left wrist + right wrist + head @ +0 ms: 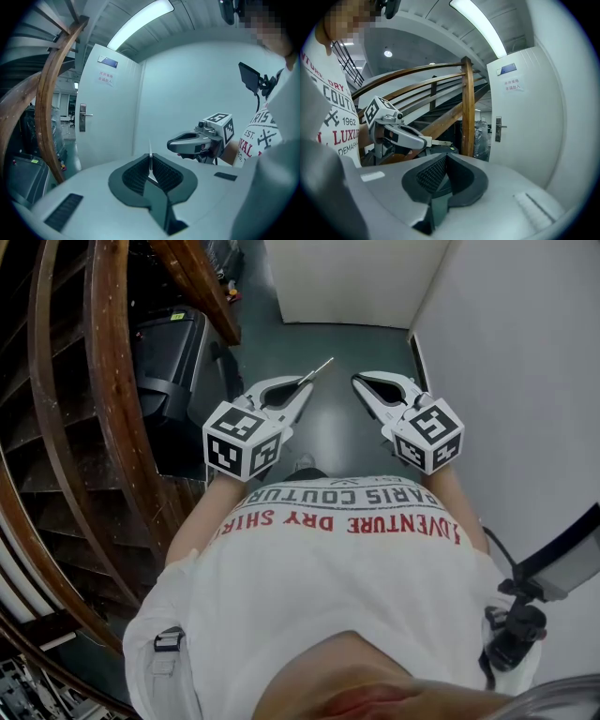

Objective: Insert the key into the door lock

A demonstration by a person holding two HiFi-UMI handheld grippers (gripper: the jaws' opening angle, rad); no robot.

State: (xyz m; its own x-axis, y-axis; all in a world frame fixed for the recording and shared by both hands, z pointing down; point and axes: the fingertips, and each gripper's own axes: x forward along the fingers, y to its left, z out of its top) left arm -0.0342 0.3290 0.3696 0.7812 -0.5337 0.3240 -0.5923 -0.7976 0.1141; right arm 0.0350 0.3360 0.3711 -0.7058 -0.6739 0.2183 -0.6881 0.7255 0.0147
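Observation:
My left gripper (306, 390) is shut on a thin silver key (322, 367) whose blade pokes out ahead of the tips. In the left gripper view the key (150, 153) stands edge-on between the pads. From the right gripper view the same key (440, 142) juts from the left gripper (426, 139). My right gripper (360, 383) is shut with nothing in it and hangs beside the left one. Ahead stands a white door (108, 112) with a metal lock plate and lever handle (83, 117); the handle (498, 129) also shows in the right gripper view.
A curved wooden stair rail (112, 399) and steps fill the left side. A dark machine (169, 362) sits by the stairs. White walls (525, 352) close in on the right. A wooden post (468, 108) stands left of the door. The floor (319, 343) is dark grey-green.

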